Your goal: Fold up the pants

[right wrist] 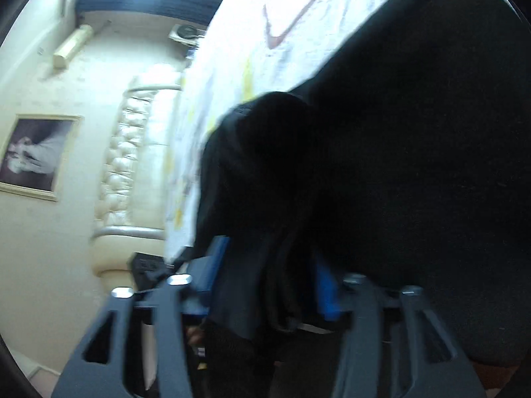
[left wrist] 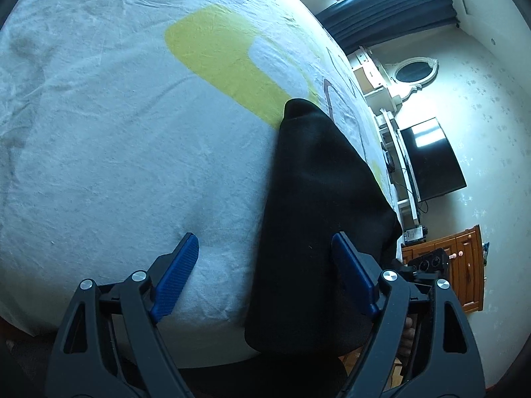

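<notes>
The black pants [left wrist: 318, 205] lie lengthwise along the right side of the bed's white, yellow-patterned sheet [left wrist: 116, 132], their near end hanging over the bed edge. My left gripper [left wrist: 265, 237] is open just above them; its blue pads [left wrist: 177, 275] stand wide, one over bare sheet and the other over the pants' right side. In the blurred right wrist view the pants [right wrist: 415, 132] fill the right half of the picture. A bunched fold [right wrist: 265, 199] hangs loosely between the wide-apart jaws of my right gripper [right wrist: 270, 248], which is open.
Beyond the bed's right side stand a dark TV [left wrist: 431, 159], a wooden cabinet [left wrist: 444, 265], an oval mirror [left wrist: 415, 71] and blue curtains [left wrist: 391, 3]. The right wrist view shows a padded headboard [right wrist: 132, 152] and a framed picture [right wrist: 33, 156] on the wall.
</notes>
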`<state>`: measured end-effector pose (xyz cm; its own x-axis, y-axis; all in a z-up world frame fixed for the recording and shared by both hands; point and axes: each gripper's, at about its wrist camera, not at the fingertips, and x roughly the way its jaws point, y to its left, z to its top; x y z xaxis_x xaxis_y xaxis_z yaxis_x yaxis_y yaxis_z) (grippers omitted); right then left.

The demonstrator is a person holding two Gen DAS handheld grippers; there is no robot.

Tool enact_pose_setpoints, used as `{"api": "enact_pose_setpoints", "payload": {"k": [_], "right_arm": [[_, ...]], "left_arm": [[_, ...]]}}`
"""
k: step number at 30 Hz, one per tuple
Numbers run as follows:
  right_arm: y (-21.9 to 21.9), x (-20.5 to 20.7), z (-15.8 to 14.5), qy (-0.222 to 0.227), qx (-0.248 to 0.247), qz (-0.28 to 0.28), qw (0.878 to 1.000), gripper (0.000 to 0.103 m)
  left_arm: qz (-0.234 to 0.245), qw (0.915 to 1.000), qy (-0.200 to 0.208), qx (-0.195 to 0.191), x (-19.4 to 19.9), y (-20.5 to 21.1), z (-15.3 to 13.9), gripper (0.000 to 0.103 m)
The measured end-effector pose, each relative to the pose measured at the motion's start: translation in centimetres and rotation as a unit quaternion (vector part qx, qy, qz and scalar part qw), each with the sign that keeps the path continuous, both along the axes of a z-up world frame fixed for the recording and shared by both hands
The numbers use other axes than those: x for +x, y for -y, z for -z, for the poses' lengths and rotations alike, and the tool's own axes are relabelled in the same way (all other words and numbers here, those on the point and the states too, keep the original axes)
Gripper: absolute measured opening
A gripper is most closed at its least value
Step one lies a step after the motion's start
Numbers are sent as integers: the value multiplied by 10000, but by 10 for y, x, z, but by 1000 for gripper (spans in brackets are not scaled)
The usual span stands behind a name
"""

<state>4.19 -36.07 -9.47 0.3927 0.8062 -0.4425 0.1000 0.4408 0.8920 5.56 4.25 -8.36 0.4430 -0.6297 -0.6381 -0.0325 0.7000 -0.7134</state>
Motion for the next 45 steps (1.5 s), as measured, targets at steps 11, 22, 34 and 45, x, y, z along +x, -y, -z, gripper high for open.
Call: {"api": "enact_pose_setpoints", "payload": {"k": [11, 22, 34, 45], "right_arm": [[-43, 11, -6, 291, -505, -616, 9964, 21], [29, -20, -67, 1110, -431, -186, 9927, 15], [118, -42, -18, 381, -1262, 465, 9902, 15], [152, -49, 0, 322, -1076, 798, 9905, 21]], "left_arm": [[-44, 9999, -105, 42, -2, 0, -1, 82], [232, 9997, -24, -90, -5, 16, -16, 83], [943, 9953, -226, 74, -11, 81, 3, 83], [962, 9951, -180, -135, -8, 69, 8, 87]]}}
